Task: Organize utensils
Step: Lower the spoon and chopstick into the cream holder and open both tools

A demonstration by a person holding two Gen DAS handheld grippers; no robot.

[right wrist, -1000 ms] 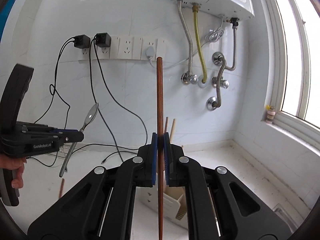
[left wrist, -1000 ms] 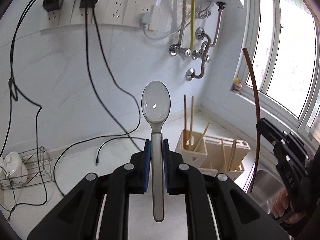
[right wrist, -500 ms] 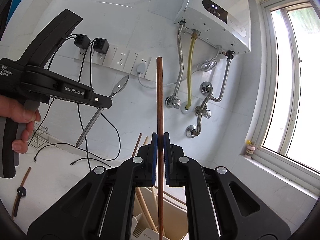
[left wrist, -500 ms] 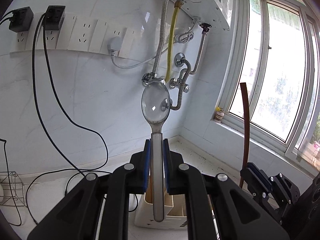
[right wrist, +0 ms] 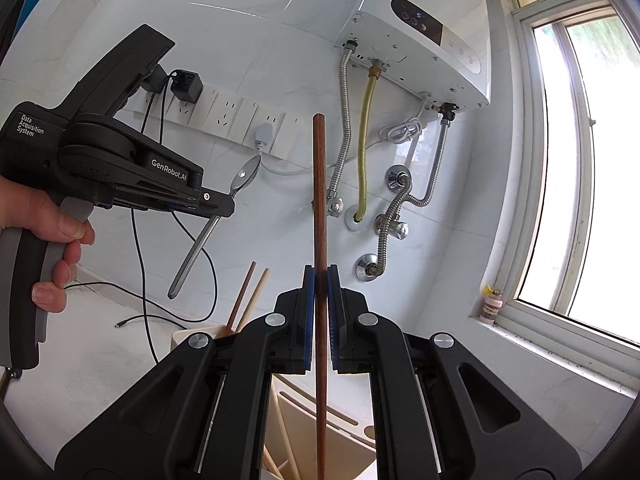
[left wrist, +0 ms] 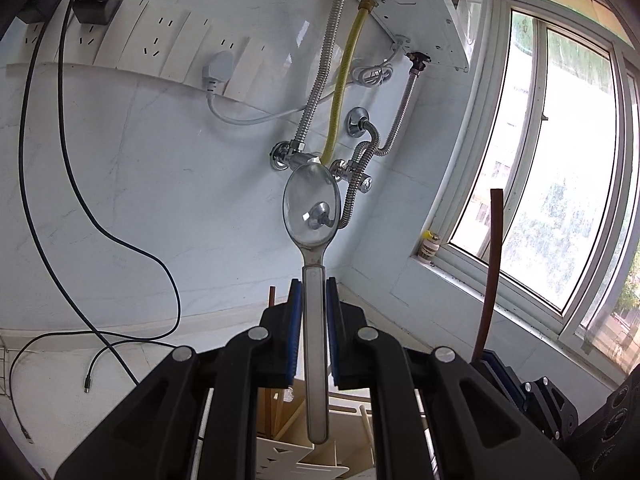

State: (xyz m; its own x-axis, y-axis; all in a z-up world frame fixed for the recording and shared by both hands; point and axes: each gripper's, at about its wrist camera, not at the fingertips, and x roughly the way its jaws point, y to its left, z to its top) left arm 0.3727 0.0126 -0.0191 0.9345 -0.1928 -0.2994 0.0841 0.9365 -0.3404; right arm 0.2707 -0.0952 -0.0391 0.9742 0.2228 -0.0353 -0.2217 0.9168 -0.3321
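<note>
**A home kitchen corner**

This looks like a kitchen in a home. A white water heater [right wrist: 416, 36] hangs on the shiny white wall, with silver and yellow pipes [right wrist: 366, 140] going down to taps. A row of wall sockets [left wrist: 160, 40] has black cables plugged in. A big window [right wrist: 592, 160] lets in daylight. On the white desk [right wrist: 100, 344] stands a cream utensil holder [right wrist: 344, 432] with chopsticks in it.

I see a shiny silver spoon [left wrist: 312, 216], a dark brown chopstick [right wrist: 320, 200], black grippers with blue pads [right wrist: 307, 320], a cream holder [right wrist: 352, 436] and a yellow hose [right wrist: 366, 144].
</note>
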